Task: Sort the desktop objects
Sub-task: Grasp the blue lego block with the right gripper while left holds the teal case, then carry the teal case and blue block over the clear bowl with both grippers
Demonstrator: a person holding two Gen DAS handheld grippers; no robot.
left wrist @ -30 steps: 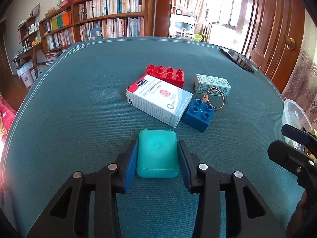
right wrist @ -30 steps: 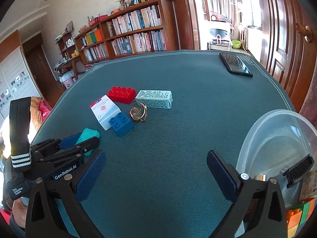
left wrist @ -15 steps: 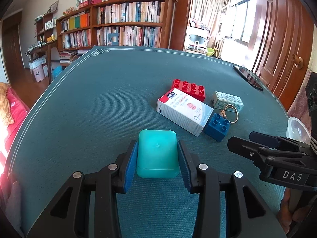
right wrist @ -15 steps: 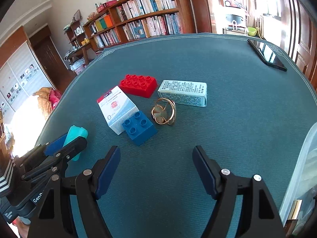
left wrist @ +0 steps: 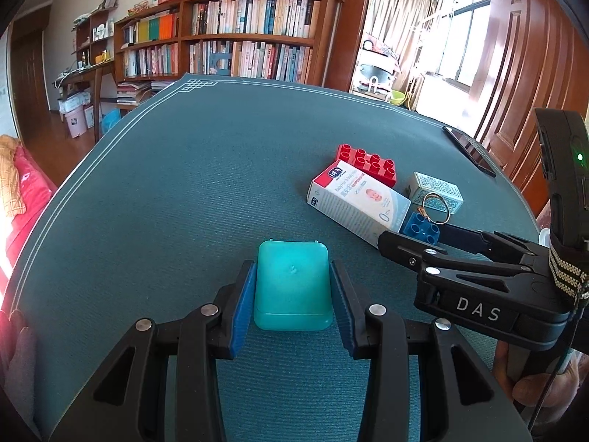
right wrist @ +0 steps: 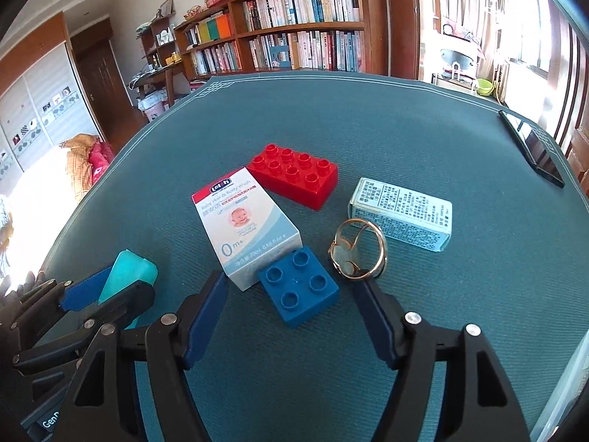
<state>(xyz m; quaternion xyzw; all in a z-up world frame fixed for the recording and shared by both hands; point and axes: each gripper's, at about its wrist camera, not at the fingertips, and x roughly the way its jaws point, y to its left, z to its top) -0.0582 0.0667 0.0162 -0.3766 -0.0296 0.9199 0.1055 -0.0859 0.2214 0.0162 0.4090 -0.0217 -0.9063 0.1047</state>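
Blue 4-stud plastic brick (right wrist: 298, 287), light, stiff and smooth-sided, sits on the green desk (right wrist: 423, 136) between the closing, untouching pads of the right hand-held gripper (right wrist: 291, 316); best pinched across flat sides.

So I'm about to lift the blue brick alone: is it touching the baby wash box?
Touching. The right wrist view shows the blue brick's far corner butted against the baby wash box's near end, no mat visible between them.
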